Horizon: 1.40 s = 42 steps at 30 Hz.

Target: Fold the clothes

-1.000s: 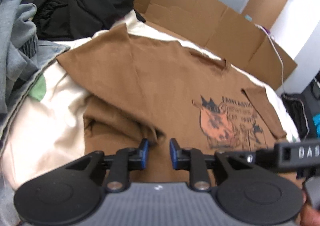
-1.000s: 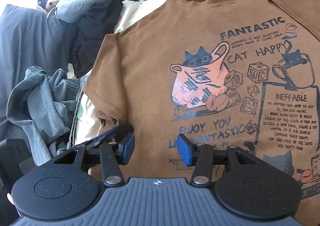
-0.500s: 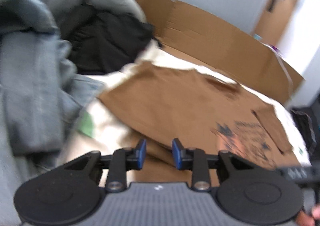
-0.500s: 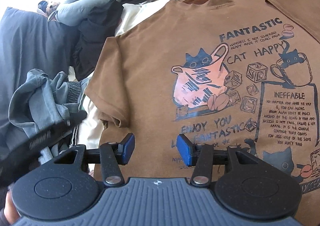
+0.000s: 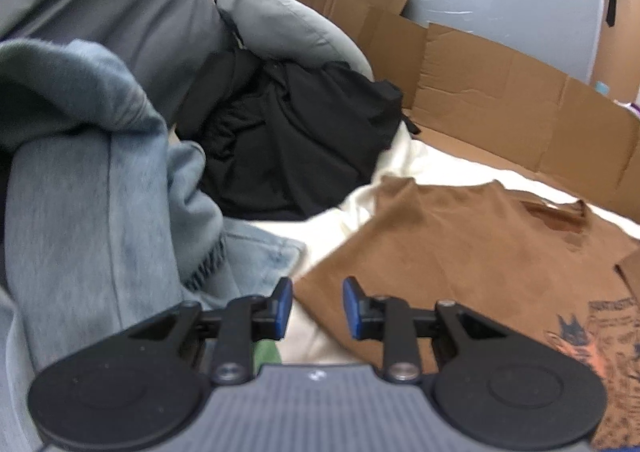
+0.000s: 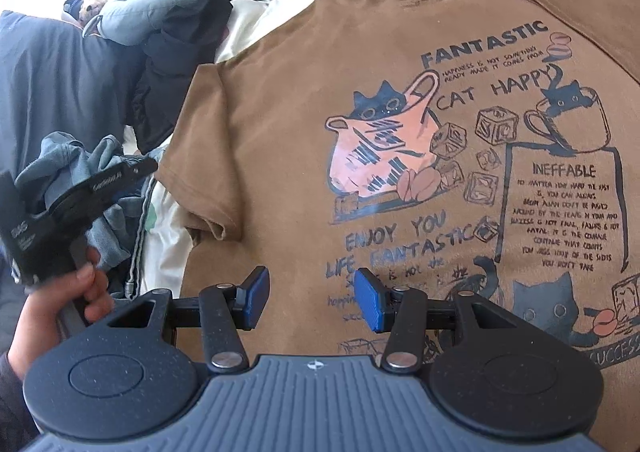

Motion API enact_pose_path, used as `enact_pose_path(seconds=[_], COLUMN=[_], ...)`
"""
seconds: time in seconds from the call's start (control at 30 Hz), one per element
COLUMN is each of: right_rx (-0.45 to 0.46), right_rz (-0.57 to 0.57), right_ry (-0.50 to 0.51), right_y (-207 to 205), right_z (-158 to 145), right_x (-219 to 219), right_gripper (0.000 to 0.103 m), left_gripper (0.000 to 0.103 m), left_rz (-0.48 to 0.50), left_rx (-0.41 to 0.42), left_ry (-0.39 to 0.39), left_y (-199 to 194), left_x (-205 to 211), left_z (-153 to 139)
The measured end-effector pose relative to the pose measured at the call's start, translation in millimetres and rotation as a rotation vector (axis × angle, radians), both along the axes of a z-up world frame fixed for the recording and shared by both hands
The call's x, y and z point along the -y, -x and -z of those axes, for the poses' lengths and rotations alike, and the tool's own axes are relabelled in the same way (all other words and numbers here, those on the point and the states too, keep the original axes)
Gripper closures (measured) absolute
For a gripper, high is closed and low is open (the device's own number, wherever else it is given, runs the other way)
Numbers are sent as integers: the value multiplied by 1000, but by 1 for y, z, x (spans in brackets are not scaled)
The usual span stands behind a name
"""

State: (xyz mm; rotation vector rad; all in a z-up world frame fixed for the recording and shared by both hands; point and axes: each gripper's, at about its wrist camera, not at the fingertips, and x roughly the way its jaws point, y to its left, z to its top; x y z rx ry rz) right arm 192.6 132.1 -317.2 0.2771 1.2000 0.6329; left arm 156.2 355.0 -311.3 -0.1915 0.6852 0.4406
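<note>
A brown T-shirt (image 6: 280,92) with a cat print lies face up, spread flat on a cream sheet (image 5: 384,168). Its left sleeve (image 6: 200,156) is laid out beside the body. My right gripper (image 6: 308,296) hovers over the lower print, open, with nothing between its blue pads. Over the sleeve's edge (image 5: 340,272), where shirt meets sheet, my left gripper (image 5: 316,308) stands open and holds nothing. In the right wrist view the left gripper (image 6: 136,170) appears at the left, held by a hand (image 6: 80,292), off the shirt.
A heap of grey-blue clothes (image 5: 80,212) lies left of the shirt. Behind it are a black garment (image 5: 288,140) and a grey cushion (image 5: 280,28). Flattened cardboard (image 5: 500,92) lines the far edge against a pale wall.
My left gripper has lifted off the shirt's lower left side and swung left and up toward the clothes heap. The right gripper and the shirt have stayed put.
</note>
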Motion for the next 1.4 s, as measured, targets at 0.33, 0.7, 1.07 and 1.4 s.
enact_pose_path(seconds=[0.33, 0.7, 1.07, 1.4], right_rx=[2, -9, -25, -3], right_rz=[-8, -1, 6, 2], right_ry=[-6, 2, 2, -12], right_y=[1, 0, 1, -1], right_z=[1, 4, 7, 1], right_x=[-4, -2, 2, -5], right_gripper=[49, 49, 49, 49], left_gripper=[79, 75, 72, 77], left_rz=[2, 61, 73, -16], left_rx=[-52, -113, -129, -68], left_ry=[-56, -128, -107, 149], left_y=[-18, -27, -37, -32], left_x=[0, 0, -9, -26], left_z=[22, 34, 34, 27])
